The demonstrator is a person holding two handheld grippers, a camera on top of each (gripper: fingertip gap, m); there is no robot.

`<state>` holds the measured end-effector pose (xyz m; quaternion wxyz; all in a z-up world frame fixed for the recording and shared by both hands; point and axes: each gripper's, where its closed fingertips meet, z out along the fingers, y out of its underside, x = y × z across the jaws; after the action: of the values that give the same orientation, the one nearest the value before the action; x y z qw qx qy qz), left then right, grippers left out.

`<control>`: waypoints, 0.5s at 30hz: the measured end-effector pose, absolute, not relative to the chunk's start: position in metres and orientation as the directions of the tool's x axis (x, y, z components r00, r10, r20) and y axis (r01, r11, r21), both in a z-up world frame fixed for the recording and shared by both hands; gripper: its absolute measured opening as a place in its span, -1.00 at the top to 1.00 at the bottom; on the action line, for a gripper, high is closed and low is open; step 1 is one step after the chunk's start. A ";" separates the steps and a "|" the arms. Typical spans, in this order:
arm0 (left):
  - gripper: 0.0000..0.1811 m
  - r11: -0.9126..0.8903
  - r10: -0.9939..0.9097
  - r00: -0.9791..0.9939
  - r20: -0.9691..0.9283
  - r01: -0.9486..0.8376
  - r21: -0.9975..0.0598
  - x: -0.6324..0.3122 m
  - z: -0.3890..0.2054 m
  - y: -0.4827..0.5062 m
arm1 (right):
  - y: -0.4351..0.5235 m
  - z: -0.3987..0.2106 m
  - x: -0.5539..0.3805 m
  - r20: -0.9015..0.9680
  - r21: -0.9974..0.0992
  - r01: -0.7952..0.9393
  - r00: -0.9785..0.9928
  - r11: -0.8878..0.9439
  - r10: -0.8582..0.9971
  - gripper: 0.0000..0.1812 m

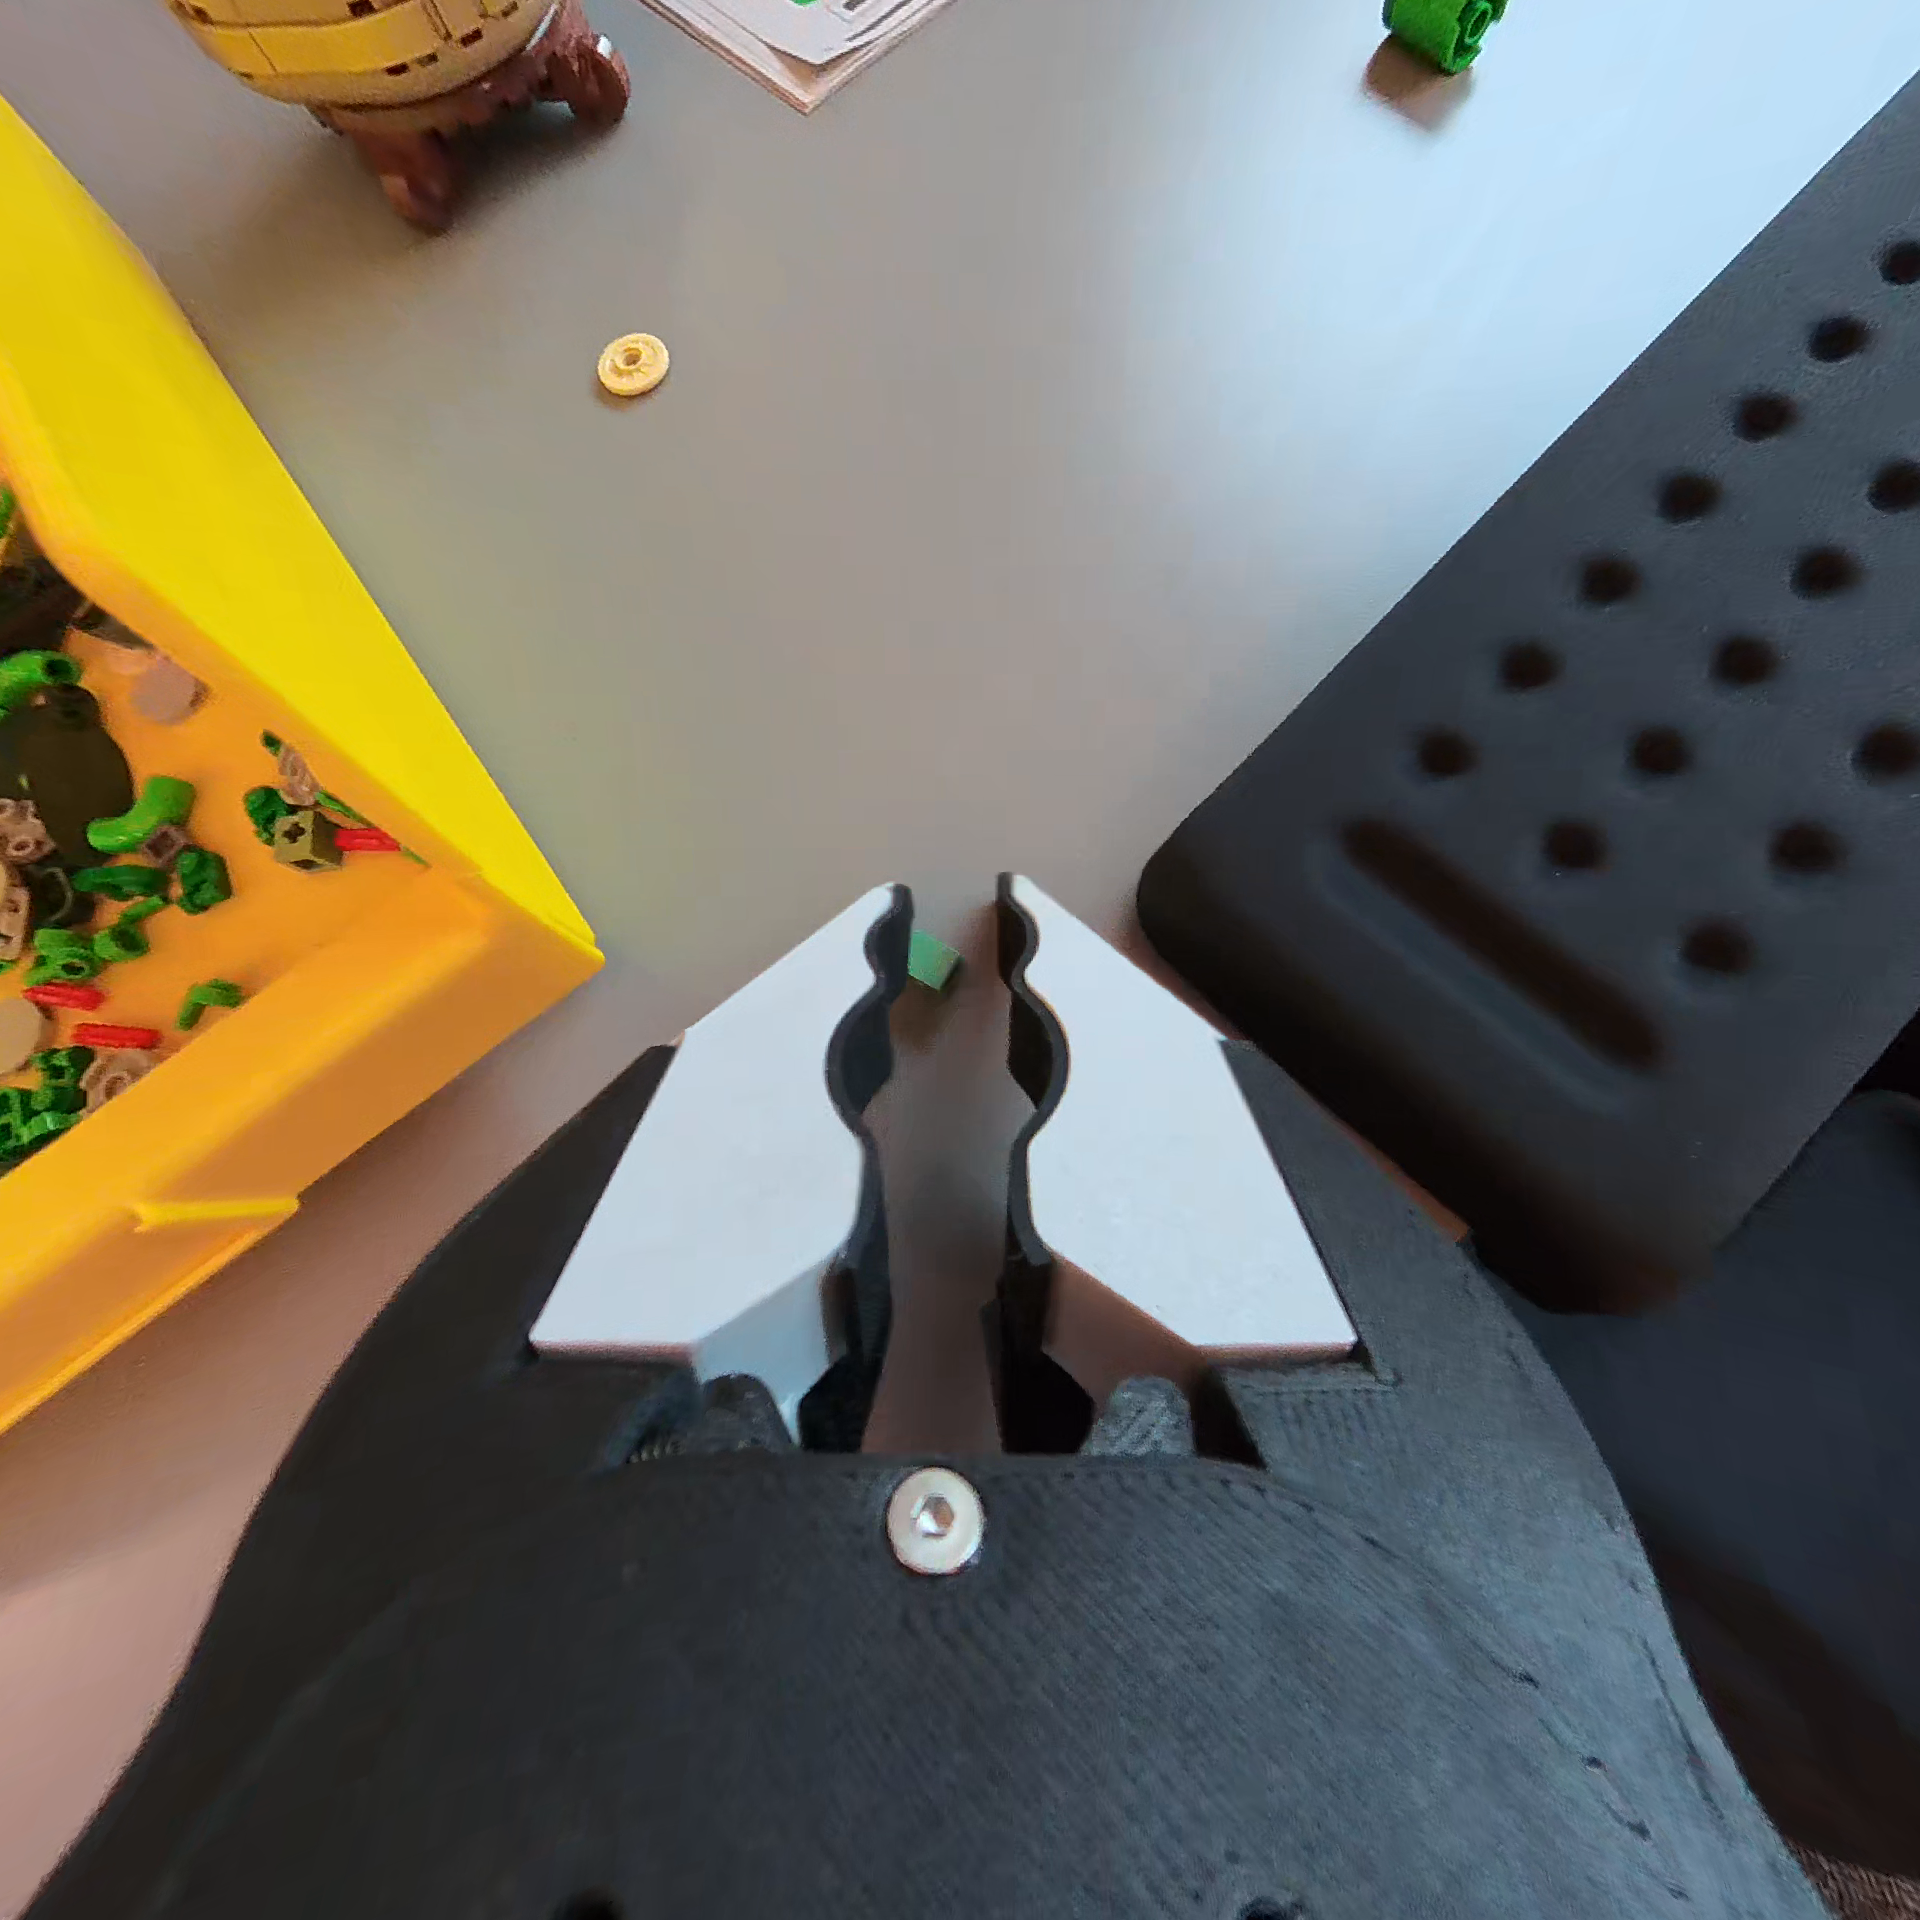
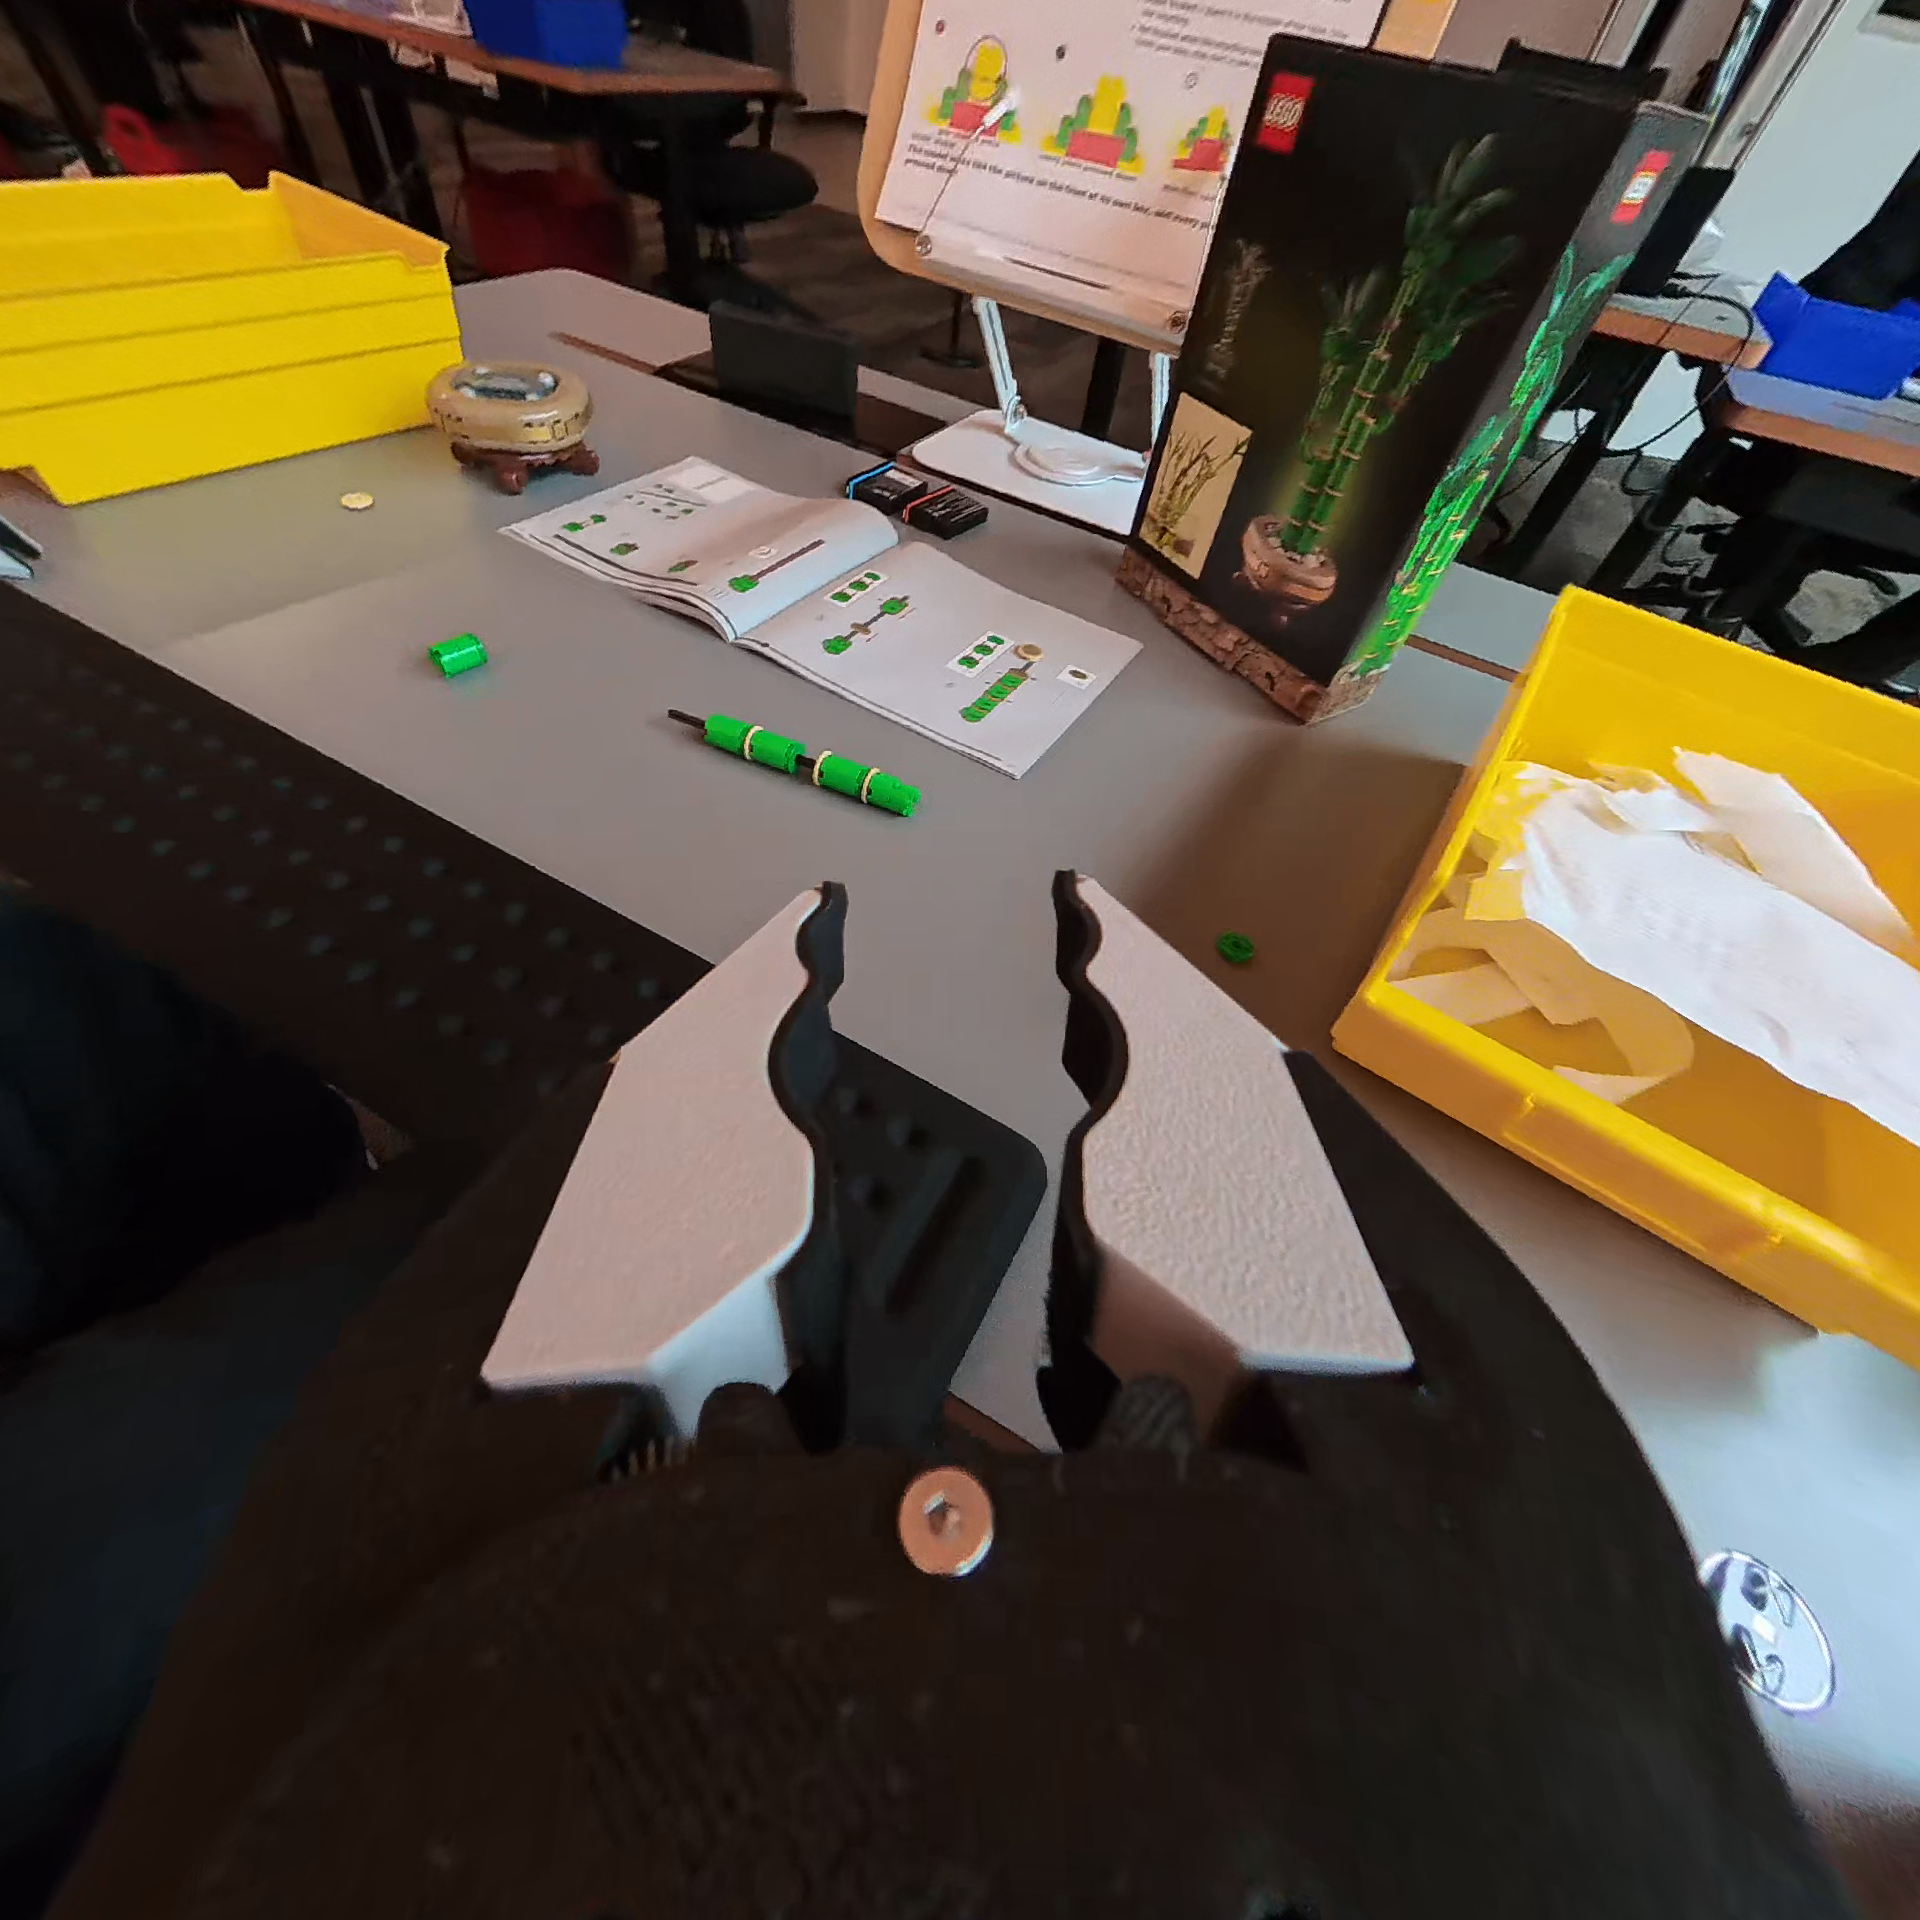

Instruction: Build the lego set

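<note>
My left gripper (image 1: 954, 909) is open a little, low over the grey table, with a small green piece (image 1: 932, 958) lying between its tips close to the left finger. My right gripper (image 2: 951, 894) is open and empty above the table. Ahead of it lie a partly built green bamboo stalk on a dark axle (image 2: 810, 764), a loose green cylinder (image 2: 457, 656) and a small green round piece (image 2: 1234, 947). The open instruction booklet (image 2: 831, 603) lies behind the stalk. A tan pot on a brown base (image 2: 511, 416) stands farther back, and also shows in the left wrist view (image 1: 416, 62).
A yellow bin (image 1: 260, 582) of loose pieces is at left. A tan round plate (image 1: 633, 364) lies on the table. A black perforated panel (image 1: 1558, 727) lies at right. A yellow bin (image 2: 1621, 1164) with white paper, the set's box (image 2: 1382, 395) and stacked yellow bins (image 2: 208, 332) ring the table. My hands' fingertips stand some 60 centimeters from each other. My left gripper is the nearer one to the tan round plate (image 1: 633, 364): about 15 centimeters, against 60 centimeters. My right wrist view (image 2: 355, 502) looks at it from another angle.
</note>
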<state>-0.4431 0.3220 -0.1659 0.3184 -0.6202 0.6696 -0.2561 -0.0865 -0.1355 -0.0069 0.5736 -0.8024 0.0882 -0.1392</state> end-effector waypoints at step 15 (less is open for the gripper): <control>0.78 -0.031 -0.995 0.094 -0.031 -0.589 -0.807 -0.462 -0.135 0.324 | -0.110 -0.052 -0.099 0.142 -0.910 0.040 0.965 -0.412 -0.219 0.55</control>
<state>-0.4625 0.3240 -0.1347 0.3441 -0.6546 0.6052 -0.2948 -0.0990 -0.1104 -0.0520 0.5393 -0.8317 0.0538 -0.1203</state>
